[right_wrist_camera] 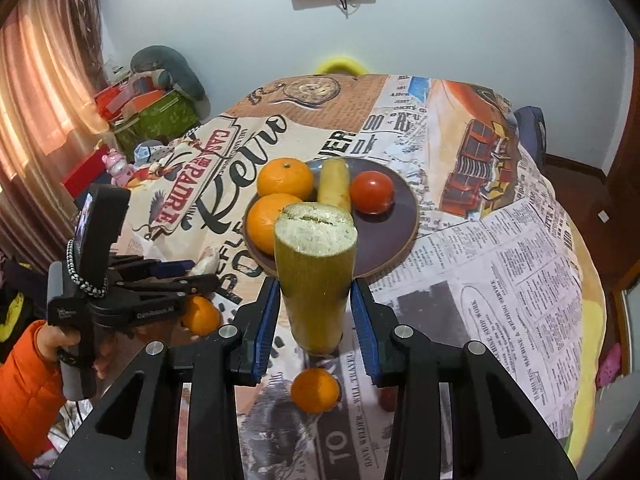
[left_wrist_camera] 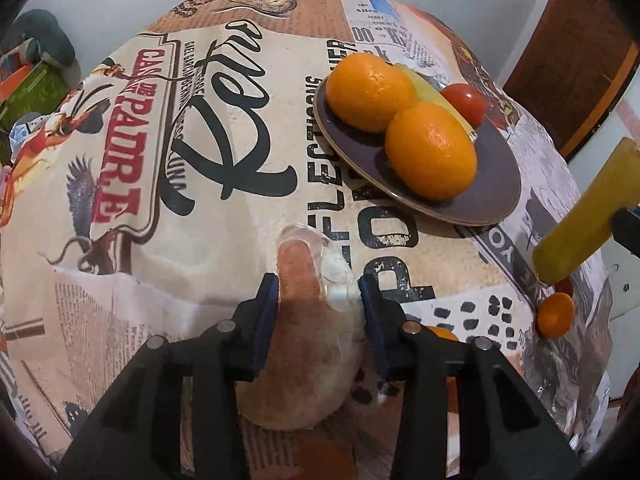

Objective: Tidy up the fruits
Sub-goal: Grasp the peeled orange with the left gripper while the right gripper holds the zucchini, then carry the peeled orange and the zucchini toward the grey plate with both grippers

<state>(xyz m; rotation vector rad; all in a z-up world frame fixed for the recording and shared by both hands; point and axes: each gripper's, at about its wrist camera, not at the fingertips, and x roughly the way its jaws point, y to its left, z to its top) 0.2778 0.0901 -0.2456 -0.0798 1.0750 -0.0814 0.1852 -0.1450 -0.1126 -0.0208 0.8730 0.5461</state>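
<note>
Right gripper clenched on a yellow-green cut stalk, sugarcane-like, held in the air just short of the plate. Left gripper clamped on a pale, wrapped item; hard to tell what it is from this angle.

Risks:
- Plate already crowded: two oranges, a yellow piece, a tomato. Setting the stalk down could nudge a round fruit off the rim.
- Stalk gripped low, long end forward; likely to pivot or slip if the grip loosens.
- Loose oranges near the bench edge, could roll off if bumped.

Surface: printed newspaper-pattern cloth, draped, wrinkled. Room: white wall, curtain left, clutter beyond.
</note>
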